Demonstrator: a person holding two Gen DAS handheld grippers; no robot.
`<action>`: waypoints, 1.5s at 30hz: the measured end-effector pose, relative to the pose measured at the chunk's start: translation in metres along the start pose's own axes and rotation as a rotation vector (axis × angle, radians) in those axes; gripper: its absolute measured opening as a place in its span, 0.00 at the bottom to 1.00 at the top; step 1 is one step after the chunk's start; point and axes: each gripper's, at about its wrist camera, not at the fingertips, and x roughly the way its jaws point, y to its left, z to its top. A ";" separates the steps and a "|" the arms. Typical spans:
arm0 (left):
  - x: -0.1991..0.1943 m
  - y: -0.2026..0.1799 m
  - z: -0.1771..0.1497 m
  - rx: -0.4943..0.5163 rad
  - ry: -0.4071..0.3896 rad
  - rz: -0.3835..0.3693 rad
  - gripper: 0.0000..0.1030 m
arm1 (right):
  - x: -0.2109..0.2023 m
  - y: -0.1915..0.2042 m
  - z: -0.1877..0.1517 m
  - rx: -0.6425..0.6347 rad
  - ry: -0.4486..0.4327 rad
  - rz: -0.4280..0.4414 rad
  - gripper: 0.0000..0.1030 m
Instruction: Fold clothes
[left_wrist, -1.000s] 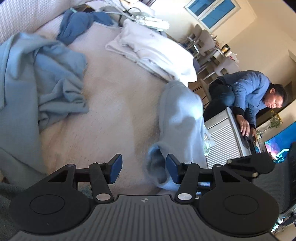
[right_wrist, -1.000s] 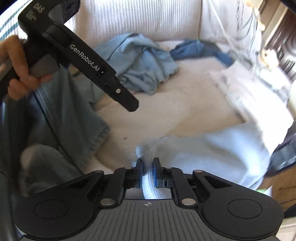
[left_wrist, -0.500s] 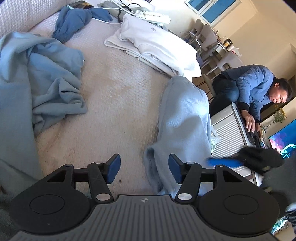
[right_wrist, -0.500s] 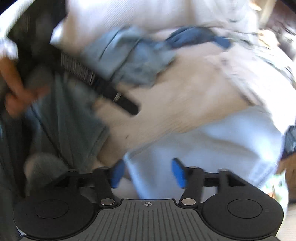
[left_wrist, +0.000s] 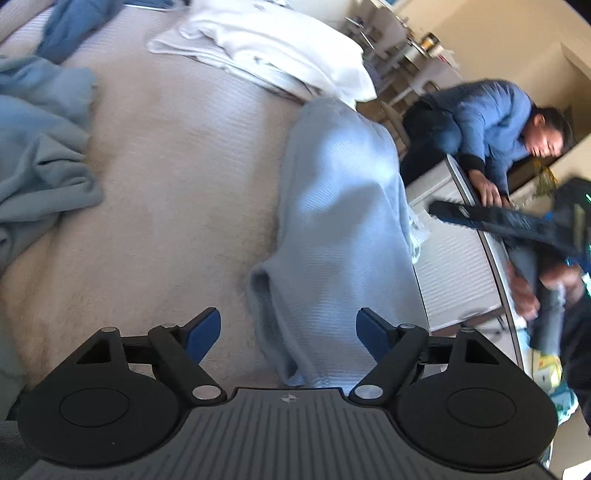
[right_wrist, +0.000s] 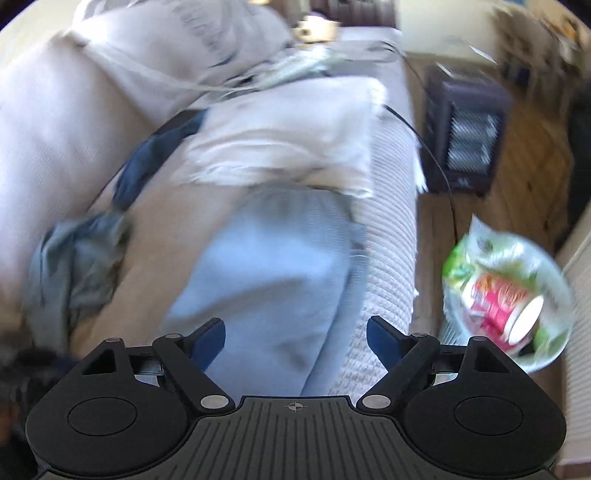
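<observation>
A folded light blue garment (left_wrist: 343, 221) lies on the beige sofa seat (left_wrist: 177, 177), draped toward the sofa's edge; the right wrist view shows the same garment (right_wrist: 273, 273), blurred. My left gripper (left_wrist: 288, 332) hovers over its near end with jaws opening, the cloth lying between the blue pads but not pressed. My right gripper (right_wrist: 295, 336) also has its jaws opening above the garment, nothing pinched. In the left wrist view the right gripper (left_wrist: 491, 218) appears at the right, held by a hand (left_wrist: 524, 291).
A crumpled blue-grey garment (left_wrist: 40, 158) lies at left, a dark blue one (left_wrist: 70, 29) beyond it, and a folded white garment (left_wrist: 273, 55) at the back. A person in a blue top (left_wrist: 491, 125) leans over a white cabinet (left_wrist: 461, 266). A bag with a red cup (right_wrist: 506, 299) sits on the floor.
My right gripper let go of the light blue garment, opened wide and swung right, rolling. My left gripper widened and moved slightly closer over the garment's near end.
</observation>
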 end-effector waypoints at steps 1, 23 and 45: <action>0.003 -0.001 0.000 -0.002 0.008 -0.003 0.76 | 0.007 -0.008 0.002 0.032 -0.002 0.013 0.84; 0.052 0.000 -0.011 -0.089 0.024 -0.045 0.82 | 0.100 -0.045 0.000 0.255 -0.031 0.096 0.92; -0.074 -0.037 0.005 0.079 -0.266 -0.043 0.14 | 0.017 0.049 0.039 -0.002 -0.237 0.186 0.21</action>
